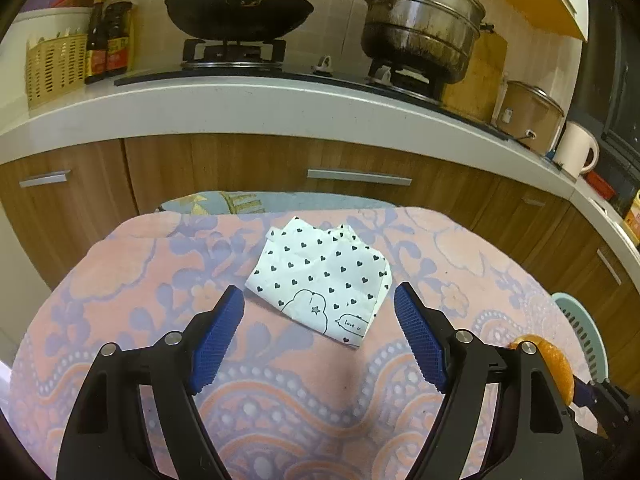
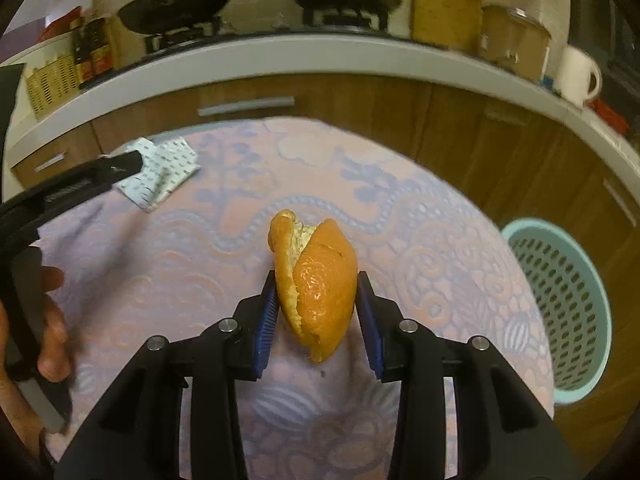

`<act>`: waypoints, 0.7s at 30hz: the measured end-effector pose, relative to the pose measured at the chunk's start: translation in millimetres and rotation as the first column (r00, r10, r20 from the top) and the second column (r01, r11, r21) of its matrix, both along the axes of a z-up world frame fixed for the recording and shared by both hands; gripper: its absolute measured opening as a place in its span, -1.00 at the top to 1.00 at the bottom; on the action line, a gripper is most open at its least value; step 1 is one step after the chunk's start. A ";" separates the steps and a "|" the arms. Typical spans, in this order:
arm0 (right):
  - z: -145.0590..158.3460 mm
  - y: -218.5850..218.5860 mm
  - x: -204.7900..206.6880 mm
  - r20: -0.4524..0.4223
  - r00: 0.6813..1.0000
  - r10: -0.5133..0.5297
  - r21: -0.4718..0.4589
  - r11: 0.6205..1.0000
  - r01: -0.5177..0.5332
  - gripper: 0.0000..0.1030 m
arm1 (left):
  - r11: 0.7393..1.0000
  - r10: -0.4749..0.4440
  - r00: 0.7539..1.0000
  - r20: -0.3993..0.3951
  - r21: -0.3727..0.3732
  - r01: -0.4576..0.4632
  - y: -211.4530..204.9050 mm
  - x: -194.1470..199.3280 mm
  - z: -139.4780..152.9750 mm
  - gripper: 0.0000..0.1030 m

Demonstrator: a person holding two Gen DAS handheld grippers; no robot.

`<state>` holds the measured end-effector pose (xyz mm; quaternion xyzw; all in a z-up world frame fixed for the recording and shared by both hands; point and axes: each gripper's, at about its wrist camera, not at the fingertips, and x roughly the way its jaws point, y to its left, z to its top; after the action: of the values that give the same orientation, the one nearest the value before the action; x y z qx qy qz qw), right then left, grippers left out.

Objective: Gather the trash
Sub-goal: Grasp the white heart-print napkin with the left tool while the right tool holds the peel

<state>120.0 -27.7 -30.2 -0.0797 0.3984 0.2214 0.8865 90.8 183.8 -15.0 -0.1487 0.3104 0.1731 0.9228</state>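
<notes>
An orange peel (image 2: 316,284) is clamped in the right gripper (image 2: 318,314) above the tablecloth (image 2: 400,216), while the left gripper (image 1: 320,340) is held apart near a heart-print paper (image 1: 320,276).

Right wrist view: orange peel (image 2: 316,284) lower sides are covered by the right gripper (image 2: 318,312) pads. Heart-print wrapper (image 2: 160,176), far left of the claw, is blurred and partly hidden behind the left gripper (image 2: 80,184). Teal basket (image 2: 560,300), right of the claw, is cut off below.

The heart-print napkin (image 1: 320,276) reads "Love u".
</notes>
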 end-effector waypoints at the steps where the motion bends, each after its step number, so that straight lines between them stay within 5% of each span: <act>1: 0.9 -1.3 0.2 0.004 1.000 -0.001 0.012 1.000 0.001 0.33 | 1.000 0.001 1.000 -0.002 0.008 -0.001 -1.4 -0.1 -0.1 -0.47; 11: -1.8 -6.2 5.0 -0.031 0.999 0.013 0.056 0.998 -0.012 0.32 | 0.998 0.011 0.999 -0.032 0.066 -0.009 -12.9 1.4 2.4 -0.47; 21: -1.4 -10.0 4.5 -0.042 0.999 0.025 0.091 0.996 -0.021 0.31 | 0.987 0.049 0.958 -0.282 0.159 -0.003 -27.1 48.2 -20.3 -0.54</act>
<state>124.5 -37.7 -31.6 -0.0393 0.4062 0.2513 0.8777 139.0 156.7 -35.3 -0.0533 0.4236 0.2288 0.8749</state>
